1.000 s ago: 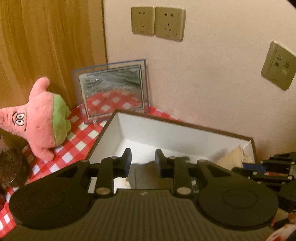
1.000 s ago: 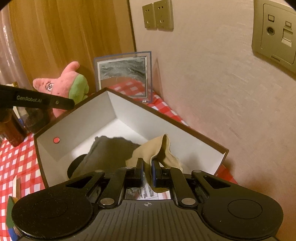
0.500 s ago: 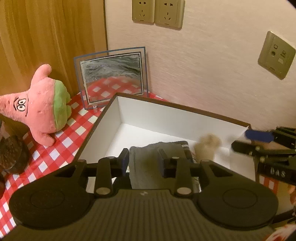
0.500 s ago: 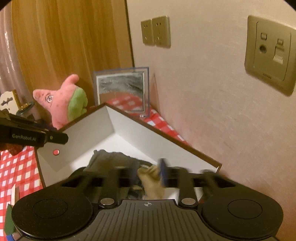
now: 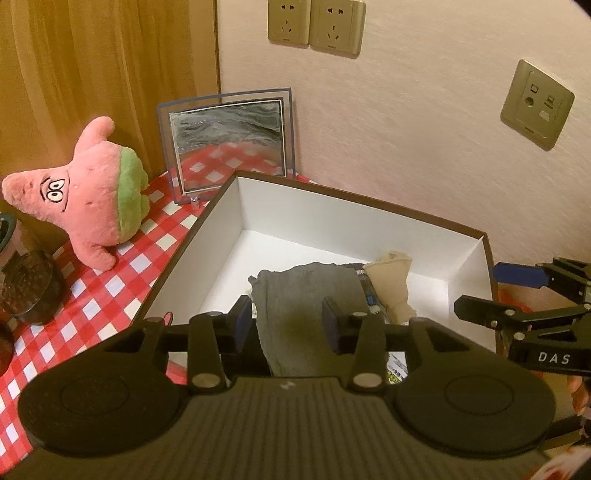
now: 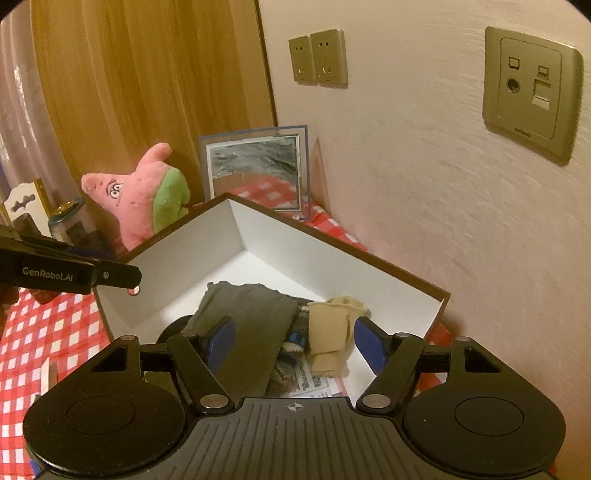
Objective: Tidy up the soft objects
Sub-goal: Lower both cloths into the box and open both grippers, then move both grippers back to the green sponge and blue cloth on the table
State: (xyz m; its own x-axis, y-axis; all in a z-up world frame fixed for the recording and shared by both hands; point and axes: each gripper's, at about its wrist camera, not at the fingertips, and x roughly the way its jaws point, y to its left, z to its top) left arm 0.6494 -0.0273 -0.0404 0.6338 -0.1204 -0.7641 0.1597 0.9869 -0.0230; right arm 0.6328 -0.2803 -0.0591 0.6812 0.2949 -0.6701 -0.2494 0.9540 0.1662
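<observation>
A brown box with white inside (image 5: pixel 343 225) (image 6: pixel 258 236) stands on the checked table. In it lie a grey sock (image 5: pixel 310 306) (image 6: pixel 243 325), a patterned sock (image 6: pixel 293 341) and a beige sock (image 5: pixel 391 288) (image 6: pixel 332 328). My left gripper (image 5: pixel 288 325) is open and empty above the grey sock. My right gripper (image 6: pixel 295 343) is open and empty above the beige sock; it also shows in the left wrist view (image 5: pixel 495 291). A pink star plush (image 5: pixel 85 192) (image 6: pixel 144 195) stands left of the box.
A framed picture (image 5: pixel 229 144) (image 6: pixel 255 166) leans against the wall behind the box. Dark round containers (image 5: pixel 29 291) stand at the left on the red checked cloth (image 5: pixel 99 295). Wall sockets (image 5: pixel 314 26) are above. A jar (image 6: pixel 70 225) stands by the plush.
My right gripper has opened and let go of the beige sock, which now lies in the box. Both grippers have pulled back and up a little.
</observation>
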